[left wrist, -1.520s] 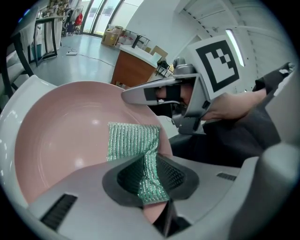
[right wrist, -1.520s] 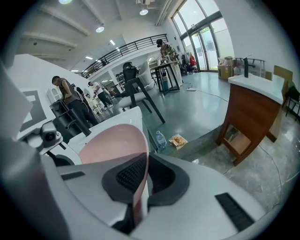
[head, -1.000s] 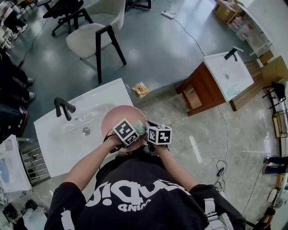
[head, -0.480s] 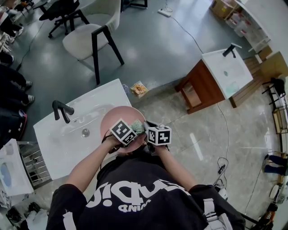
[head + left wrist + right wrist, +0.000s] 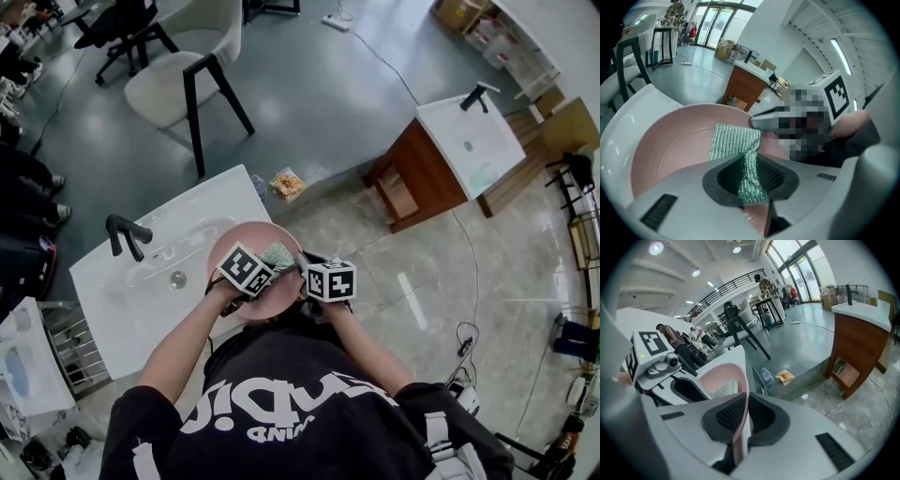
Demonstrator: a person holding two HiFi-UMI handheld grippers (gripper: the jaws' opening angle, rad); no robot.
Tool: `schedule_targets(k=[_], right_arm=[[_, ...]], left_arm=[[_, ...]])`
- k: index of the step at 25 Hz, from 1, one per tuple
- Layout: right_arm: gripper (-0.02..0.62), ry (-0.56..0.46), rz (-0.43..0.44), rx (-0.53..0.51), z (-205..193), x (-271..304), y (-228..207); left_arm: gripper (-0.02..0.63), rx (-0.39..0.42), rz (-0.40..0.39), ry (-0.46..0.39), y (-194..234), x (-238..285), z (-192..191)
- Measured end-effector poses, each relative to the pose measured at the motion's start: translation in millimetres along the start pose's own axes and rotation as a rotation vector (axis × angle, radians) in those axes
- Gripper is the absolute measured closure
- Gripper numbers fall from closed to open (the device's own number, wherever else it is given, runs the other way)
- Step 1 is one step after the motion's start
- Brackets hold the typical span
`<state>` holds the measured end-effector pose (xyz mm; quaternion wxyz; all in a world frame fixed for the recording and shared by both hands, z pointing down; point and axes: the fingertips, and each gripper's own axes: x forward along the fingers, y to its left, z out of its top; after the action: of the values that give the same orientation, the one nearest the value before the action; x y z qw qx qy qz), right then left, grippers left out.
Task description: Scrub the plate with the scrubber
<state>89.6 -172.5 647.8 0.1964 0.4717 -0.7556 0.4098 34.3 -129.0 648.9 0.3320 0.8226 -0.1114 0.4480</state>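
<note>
Only in gripper views: left hand-held gripper (image 5: 752, 185) tight on scrubber (image 5: 733, 140), right hand-held gripper (image 5: 740, 420) tight on plate (image 5: 717, 373) rim.

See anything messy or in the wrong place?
Yes. A snack packet and a plastic bottle lie on the floor beside the white sink, like dropped litter. Nothing looks spilled or broken.
</note>
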Motion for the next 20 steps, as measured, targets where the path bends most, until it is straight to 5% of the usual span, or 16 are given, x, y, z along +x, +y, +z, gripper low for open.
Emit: schedule_targets(k=[6, 20], right_arm=[[0.568, -0.002, 0.000, -0.007, 0, 0, 1], [0.567, -0.005, 0.002, -0.004, -1, 1, 0]], left_arm=[[0.514, -0.094, 0.038, -0.064, 28, -12, 9], [0.514, -0.102, 0.145, -0.035, 62, -33, -5]])
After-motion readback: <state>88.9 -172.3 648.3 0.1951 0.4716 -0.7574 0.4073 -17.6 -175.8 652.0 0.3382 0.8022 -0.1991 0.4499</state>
